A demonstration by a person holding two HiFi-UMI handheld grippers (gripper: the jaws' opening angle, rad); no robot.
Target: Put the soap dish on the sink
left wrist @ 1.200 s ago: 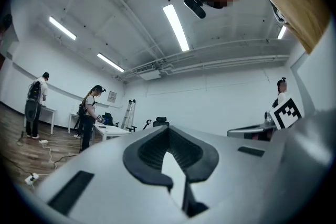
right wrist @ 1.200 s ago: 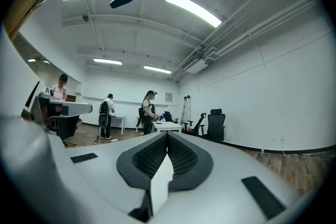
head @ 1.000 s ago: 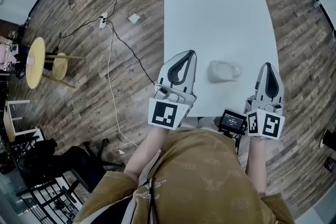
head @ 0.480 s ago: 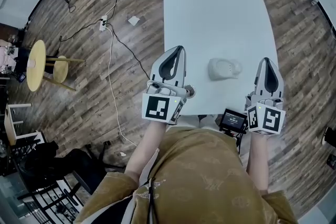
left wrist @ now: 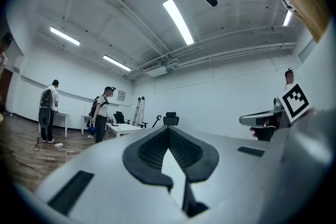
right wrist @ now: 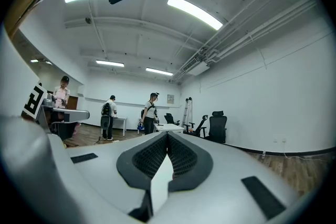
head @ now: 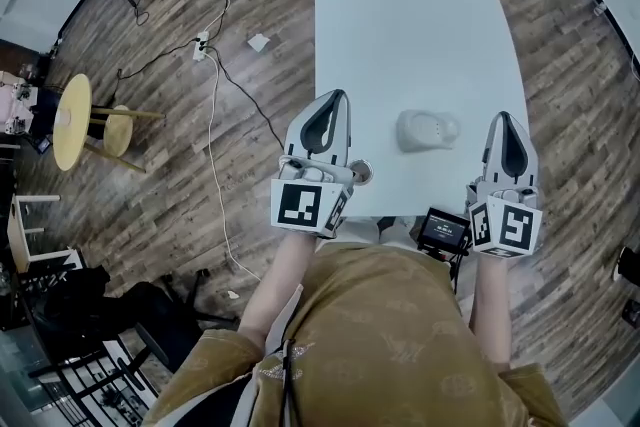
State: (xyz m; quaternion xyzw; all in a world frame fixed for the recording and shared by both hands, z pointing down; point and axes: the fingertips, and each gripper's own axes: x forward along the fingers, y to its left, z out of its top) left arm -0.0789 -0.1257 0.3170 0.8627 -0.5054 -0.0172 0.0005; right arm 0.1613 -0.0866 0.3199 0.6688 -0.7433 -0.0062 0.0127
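Your left gripper (head: 335,105) and right gripper (head: 505,122) are closed and empty. The soap dish (head: 428,131) sits between them, probably so you can reach it.

I see a white table (head: 420,15) on a wooden floor (head: 260,175). The soap dish (head: 428,131) sits on the table close to its near edge. My left gripper (head: 337,98) straddles the table's left edge and my right gripper (head: 505,119) its right edge. The dish is between them, touching neither. Both pairs of jaws are together and empty. A cable (head: 212,115) trails left of the table.
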